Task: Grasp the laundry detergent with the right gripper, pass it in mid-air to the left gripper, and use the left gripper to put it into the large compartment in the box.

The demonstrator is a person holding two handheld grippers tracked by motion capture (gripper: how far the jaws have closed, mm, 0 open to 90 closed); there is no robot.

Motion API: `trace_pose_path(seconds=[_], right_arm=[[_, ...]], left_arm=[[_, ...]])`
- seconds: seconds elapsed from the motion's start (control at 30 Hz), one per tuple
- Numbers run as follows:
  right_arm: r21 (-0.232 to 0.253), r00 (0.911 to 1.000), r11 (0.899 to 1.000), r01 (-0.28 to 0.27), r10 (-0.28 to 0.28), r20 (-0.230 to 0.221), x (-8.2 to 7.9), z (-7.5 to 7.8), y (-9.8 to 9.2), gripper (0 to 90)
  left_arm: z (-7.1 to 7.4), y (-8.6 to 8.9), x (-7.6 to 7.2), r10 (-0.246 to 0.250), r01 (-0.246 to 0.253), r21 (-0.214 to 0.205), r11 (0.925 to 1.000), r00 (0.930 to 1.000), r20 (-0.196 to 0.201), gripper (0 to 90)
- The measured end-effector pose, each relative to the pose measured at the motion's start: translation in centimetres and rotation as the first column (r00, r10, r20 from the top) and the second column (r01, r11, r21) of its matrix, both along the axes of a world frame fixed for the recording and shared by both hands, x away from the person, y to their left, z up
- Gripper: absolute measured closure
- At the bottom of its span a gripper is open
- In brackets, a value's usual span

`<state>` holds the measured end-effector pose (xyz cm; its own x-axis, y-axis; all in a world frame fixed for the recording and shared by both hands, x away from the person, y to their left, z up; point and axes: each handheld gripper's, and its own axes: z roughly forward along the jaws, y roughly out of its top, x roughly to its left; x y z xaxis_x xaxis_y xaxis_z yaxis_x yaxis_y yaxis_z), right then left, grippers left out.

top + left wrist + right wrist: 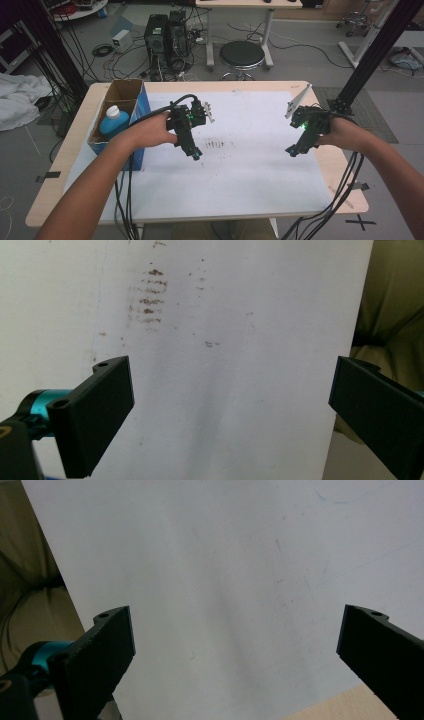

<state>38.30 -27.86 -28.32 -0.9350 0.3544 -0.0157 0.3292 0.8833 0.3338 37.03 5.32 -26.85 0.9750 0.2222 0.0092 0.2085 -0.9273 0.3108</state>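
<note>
Over the white sheet (260, 165) that covers the wooden table, my left gripper (194, 154) points down beside a patch of brown smudges (215, 144). In the left gripper view its jaws (232, 410) stand wide apart with nothing between them, and the smudges (150, 300) lie ahead on the sheet. My right gripper (291, 150) hangs over the sheet's right side. It is open (235, 655) with only bare sheet (225, 570) under it.
A cardboard box with a blue side (142, 107) stands at the table's left edge and holds a blue bottle with a white cap (114, 121). Cables trail off the front edge. Computer towers (165, 35), a stool (242, 54) and black frame posts stand beyond the table.
</note>
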Motion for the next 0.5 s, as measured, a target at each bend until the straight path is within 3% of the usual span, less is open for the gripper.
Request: trace_pose_path(seconds=[0.5], right_arm=[[-0.007,1.0000,1.000,-0.001,0.001,-0.008,0.37,-0.34,0.10,1.1]], left_arm=[[-0.25,0.25,0.73,-0.008,0.008,-0.002,1.0000,1.0000,0.004,4.2]])
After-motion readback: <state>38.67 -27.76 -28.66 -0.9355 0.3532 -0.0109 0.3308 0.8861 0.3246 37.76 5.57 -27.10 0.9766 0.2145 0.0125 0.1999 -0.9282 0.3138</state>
